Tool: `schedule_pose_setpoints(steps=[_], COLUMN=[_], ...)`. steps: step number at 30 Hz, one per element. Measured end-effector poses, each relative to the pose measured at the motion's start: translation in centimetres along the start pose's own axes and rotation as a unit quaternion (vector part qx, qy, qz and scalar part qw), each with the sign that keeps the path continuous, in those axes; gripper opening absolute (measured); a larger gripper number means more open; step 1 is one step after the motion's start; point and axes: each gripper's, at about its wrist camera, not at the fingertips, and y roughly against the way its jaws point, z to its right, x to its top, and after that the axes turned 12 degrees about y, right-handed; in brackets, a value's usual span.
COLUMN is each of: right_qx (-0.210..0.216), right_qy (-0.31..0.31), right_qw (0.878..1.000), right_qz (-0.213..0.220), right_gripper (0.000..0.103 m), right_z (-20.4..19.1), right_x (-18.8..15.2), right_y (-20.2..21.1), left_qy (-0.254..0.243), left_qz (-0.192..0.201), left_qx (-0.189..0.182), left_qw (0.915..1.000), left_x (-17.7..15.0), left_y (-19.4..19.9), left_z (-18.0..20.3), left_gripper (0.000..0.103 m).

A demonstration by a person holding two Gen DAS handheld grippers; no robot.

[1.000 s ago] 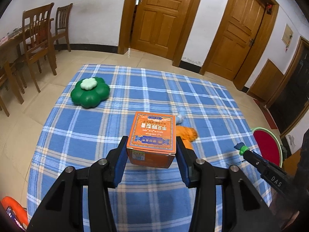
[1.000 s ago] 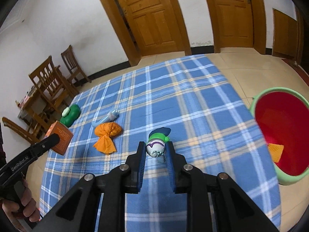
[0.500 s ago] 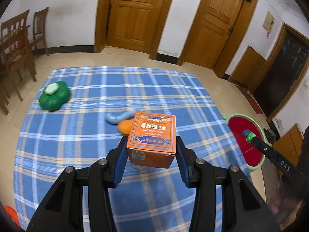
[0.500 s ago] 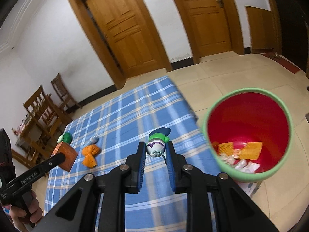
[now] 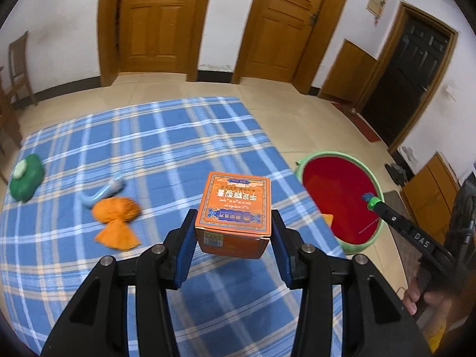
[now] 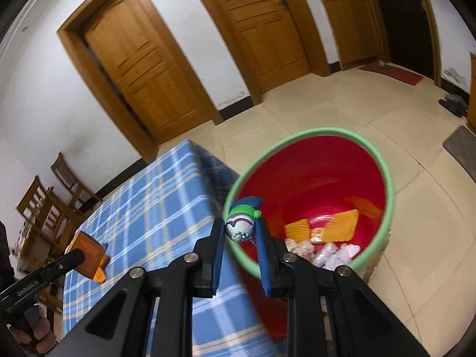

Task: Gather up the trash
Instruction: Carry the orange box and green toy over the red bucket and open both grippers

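Note:
My left gripper [image 5: 233,232] is shut on an orange carton [image 5: 235,211], held above the blue plaid tablecloth [image 5: 166,148] near its right edge. The same orange carton [image 6: 87,251] shows in the right wrist view. My right gripper [image 6: 240,232] is shut on a small silver ball toy with a green cap [image 6: 240,223], over the near rim of the red bin with a green rim [image 6: 312,184]. In the left wrist view the right gripper [image 5: 372,200] hangs over the red bin [image 5: 336,202]. Orange and white scraps [image 6: 327,238] lie inside the bin.
On the cloth lie an orange cloth bundle [image 5: 116,220], a pale blue tube [image 5: 101,193] and a green flower-shaped box [image 5: 25,177]. Wooden chairs [image 6: 44,208] stand beyond the table's left side. Wooden doors [image 5: 154,20] line the far wall, with tiled floor [image 6: 416,178] around the bin.
Both grippers have swung to the right toward the bin with their loads. The right one has gone from above the cloth to above the bin's rim. The carton has neared the table's right edge.

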Motion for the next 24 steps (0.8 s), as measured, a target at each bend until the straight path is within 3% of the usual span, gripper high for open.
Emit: schedule_pose_setpoints(steps=[10,24], right_qx=[-0.035,-0.036], right_qy=[-0.038,-0.052], right_qw=[0.999,0.998], right_qz=[-0.013,0.014], right_gripper=[0.024,0.024], right_z=[4.3,6.3], right_x=[-0.6,-0.7], right_y=[-1.0,0.9], left_qy=[-0.049,-0.1], left_qz=[-0.011,-0.037], left_qx=[-0.022,-0.037], left_qw=[0.9985,0.9936], left_x=[0.4,-0.3], left_y=[-2.1,-5.5], left_z=[4.8,9.9], left_gripper=[0.047,0.047])
